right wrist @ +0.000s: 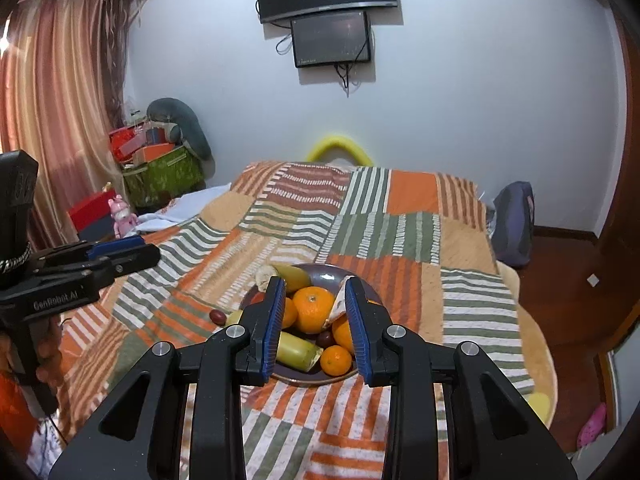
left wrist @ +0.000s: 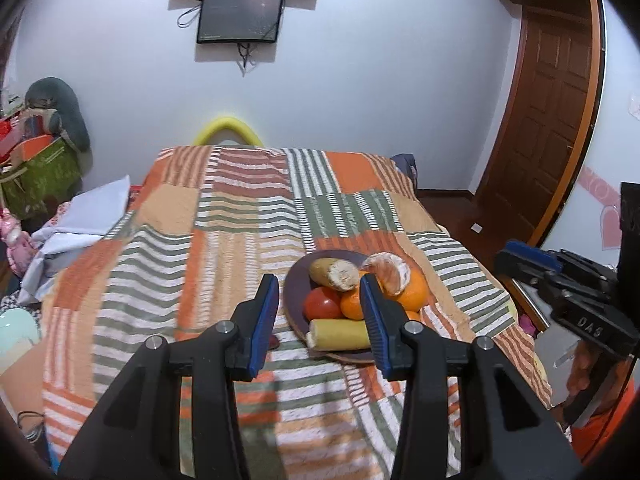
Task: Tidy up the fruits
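A dark purple plate (left wrist: 294, 292) lies on the bed with several fruits heaped on it. I see two banana pieces (left wrist: 334, 274), a tomato (left wrist: 322, 304), oranges (left wrist: 414, 290) and a peeled tangerine (left wrist: 390, 274). My left gripper (left wrist: 318, 284) hovers above the plate's left side, open, nothing between its blue pads. In the right wrist view the plate (right wrist: 326, 273) shows a big orange (right wrist: 314, 308), a banana piece (right wrist: 298, 350) and a small orange (right wrist: 336, 360). My right gripper (right wrist: 315, 284) hangs over it, open and empty. One small dark red fruit (right wrist: 217, 316) lies on the cover left of the plate.
The bed wears a striped patchwork cover (right wrist: 392, 240); its right edge drops to a wooden floor (right wrist: 560, 264) by a door (left wrist: 548, 120). A green box (right wrist: 164, 176) piled with clutter and a pink toy (right wrist: 122, 216) stand at the left. Each view shows the other gripper (left wrist: 528, 256) at its side.
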Motion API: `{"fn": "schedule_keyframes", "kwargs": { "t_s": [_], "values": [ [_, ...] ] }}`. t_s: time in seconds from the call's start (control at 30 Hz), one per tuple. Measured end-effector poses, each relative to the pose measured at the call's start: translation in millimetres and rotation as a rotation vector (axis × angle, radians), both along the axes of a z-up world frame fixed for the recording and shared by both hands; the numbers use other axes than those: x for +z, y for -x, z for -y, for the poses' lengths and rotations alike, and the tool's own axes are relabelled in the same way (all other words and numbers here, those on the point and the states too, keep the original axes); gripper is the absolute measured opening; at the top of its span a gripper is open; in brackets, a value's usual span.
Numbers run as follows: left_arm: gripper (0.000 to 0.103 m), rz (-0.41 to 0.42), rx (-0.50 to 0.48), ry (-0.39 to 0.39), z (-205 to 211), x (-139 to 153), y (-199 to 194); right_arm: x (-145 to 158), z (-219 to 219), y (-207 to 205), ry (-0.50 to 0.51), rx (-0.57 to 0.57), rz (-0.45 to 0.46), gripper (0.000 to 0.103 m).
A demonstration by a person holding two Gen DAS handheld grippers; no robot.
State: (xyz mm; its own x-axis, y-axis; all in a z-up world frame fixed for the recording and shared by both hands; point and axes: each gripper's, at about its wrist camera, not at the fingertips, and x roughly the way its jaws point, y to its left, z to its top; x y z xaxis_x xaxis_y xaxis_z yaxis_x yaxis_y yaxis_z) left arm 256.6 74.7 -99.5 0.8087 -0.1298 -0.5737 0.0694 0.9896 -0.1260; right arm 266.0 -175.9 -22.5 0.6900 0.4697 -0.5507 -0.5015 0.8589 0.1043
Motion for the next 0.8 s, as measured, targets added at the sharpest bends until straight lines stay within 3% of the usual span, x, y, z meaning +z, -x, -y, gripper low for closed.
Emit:
{"fn": "schedule_keyframes", "kwargs": {
  "t_s": [0.23,0.6,0.8],
  "values": [
    [0.042,-0.081,0.036,0.011,-24,-19,3,-9,5,7,0.017,-0.007,-0.017,0.029],
    [0.038,-0.308,0.016,-0.019,-27,-117,-62,-60,17,-19,0.049,-0.045,-0.137,0.032],
    [0.035,-0.356,0.015,-0.029,-28,-150,-88,-86,20,-33,0.064,-0.057,-0.192,0.032]
  ]
}}
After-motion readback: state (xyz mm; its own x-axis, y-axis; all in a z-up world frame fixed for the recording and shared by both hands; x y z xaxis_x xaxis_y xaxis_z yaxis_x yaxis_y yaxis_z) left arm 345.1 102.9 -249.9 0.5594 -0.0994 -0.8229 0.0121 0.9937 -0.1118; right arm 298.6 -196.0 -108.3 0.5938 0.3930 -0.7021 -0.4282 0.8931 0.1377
